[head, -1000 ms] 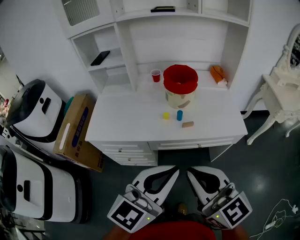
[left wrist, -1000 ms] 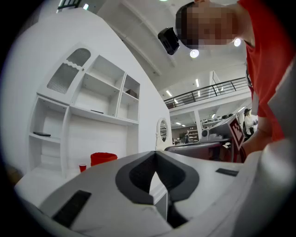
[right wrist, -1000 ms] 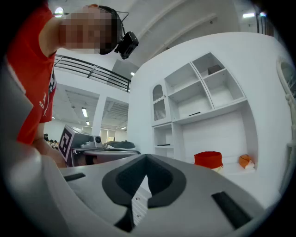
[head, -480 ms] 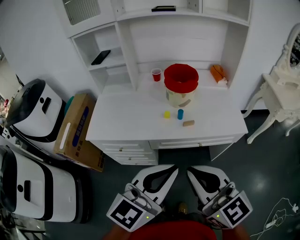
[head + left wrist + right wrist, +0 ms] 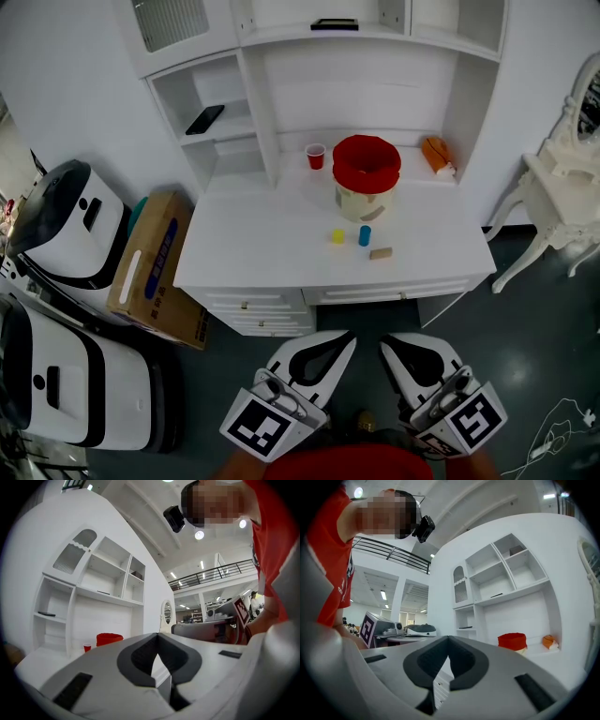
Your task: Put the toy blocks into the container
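Left gripper (image 5: 343,338), clenched on nothing, and right gripper (image 5: 387,340), jaws just opening with nothing between them, are hanging low side by side, well short of the desk (image 5: 244,253). Beyond them, the yellow block (image 5: 337,236), blue block (image 5: 365,235) and tan block (image 5: 380,253) are lying on the desk just before the container (image 5: 366,174). A reach with jaws barely parted is likely risking a nudge that sends the tan block off the front edge.

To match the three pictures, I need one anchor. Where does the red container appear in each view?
Head view: red container upper centre, on the white desk's back part.
Left gripper view: left of centre, below the middle.
Right gripper view: right of centre, below the middle.
Shared landmark: the white shelf unit behind it.
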`<state>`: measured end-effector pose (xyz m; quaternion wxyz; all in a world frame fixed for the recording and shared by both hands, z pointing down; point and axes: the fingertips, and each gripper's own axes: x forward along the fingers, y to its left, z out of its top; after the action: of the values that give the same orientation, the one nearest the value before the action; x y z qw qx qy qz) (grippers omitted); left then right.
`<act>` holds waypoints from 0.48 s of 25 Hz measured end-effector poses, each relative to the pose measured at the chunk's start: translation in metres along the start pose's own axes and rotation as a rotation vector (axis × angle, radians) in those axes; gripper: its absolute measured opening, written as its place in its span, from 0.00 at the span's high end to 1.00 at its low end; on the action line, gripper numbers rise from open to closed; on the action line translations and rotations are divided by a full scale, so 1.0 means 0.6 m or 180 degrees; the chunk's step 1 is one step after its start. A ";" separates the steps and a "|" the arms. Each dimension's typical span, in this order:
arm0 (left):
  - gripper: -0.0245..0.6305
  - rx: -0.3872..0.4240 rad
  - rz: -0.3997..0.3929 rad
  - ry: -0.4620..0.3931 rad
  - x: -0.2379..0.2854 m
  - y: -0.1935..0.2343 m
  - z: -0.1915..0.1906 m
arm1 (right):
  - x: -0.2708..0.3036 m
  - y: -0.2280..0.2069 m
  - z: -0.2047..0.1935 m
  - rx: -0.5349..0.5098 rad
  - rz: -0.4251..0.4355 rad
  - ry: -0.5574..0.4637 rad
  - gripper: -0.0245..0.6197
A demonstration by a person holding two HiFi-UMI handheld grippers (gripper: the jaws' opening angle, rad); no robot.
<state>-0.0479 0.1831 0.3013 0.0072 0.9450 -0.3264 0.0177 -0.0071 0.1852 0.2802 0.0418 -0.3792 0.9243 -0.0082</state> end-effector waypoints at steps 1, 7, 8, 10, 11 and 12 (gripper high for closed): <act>0.95 -0.0010 -0.0005 -0.0003 -0.001 0.004 0.001 | 0.004 0.001 0.000 0.0001 -0.0015 0.0005 0.94; 0.95 -0.0051 -0.0068 -0.0038 -0.009 0.036 -0.003 | 0.031 -0.003 -0.011 0.0035 -0.0138 0.0067 0.94; 0.95 -0.0066 -0.0075 -0.0045 -0.009 0.043 -0.005 | 0.035 -0.003 -0.012 0.0030 -0.0166 0.0084 0.94; 0.95 -0.0088 -0.0084 -0.0066 -0.007 0.057 -0.008 | 0.042 -0.007 -0.016 0.0003 -0.0223 0.0127 0.94; 0.95 -0.0092 -0.0090 -0.0080 -0.004 0.062 -0.010 | 0.044 -0.009 -0.018 -0.0007 -0.0246 0.0148 0.94; 0.95 -0.0096 -0.0099 -0.0092 0.000 0.067 -0.010 | 0.047 -0.013 -0.020 -0.0010 -0.0264 0.0168 0.94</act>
<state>-0.0729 0.1519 0.3076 0.0169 0.9499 -0.3121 -0.0011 -0.0224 0.1597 0.2908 0.0165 -0.4169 0.9086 -0.0185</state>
